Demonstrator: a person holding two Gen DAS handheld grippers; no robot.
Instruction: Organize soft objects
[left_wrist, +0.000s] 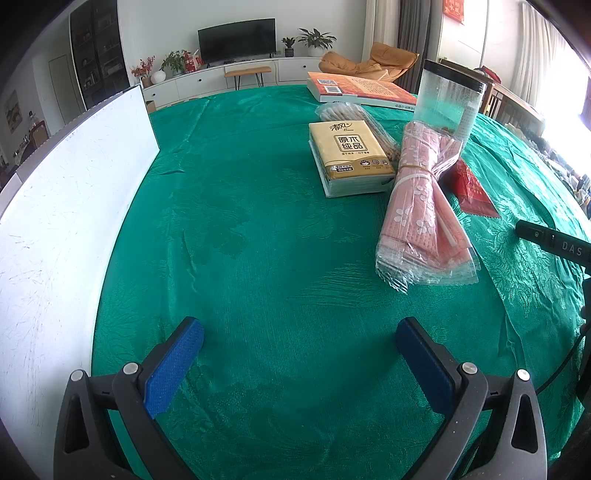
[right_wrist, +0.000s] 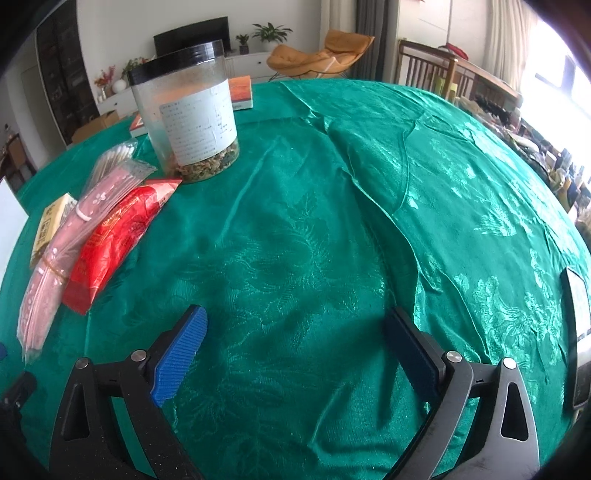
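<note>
Both tools hang over the green-clothed table (left_wrist: 240, 221) with nothing between the pads. The left tool (left_wrist: 300, 332) is spread wide above bare cloth. The right tool (right_wrist: 295, 325) is also fully spread over bare cloth, well to the right of the soft things.

Nearest on the right, in the left view, lies the pink bundle (left_wrist: 424, 206): many thin wrapped pieces in crinkly clear film, tied at the waist by a rubber band (left_wrist: 410, 168). It probably weighs little, flexes easily and fans out at both ends; the film looks slippery. The banded waist seems the surest place to pinch, since the loose ends would likely slide or splay.

Touching its right side is the red packet (right_wrist: 110, 236), a flat glossy pouch, probably light and limp. A grip across its middle, not at a sealed edge, should hold better.

Just left of the bundle sits the tissue pack (left_wrist: 351, 155), soft but block-shaped; it should squash a little and take a grip across its short sides.

Under its far edge lies a clear sleeve of sticks (left_wrist: 343, 112). Farther off stand the jar (left_wrist: 448, 99) and the book (left_wrist: 362, 90), both rigid.
</note>
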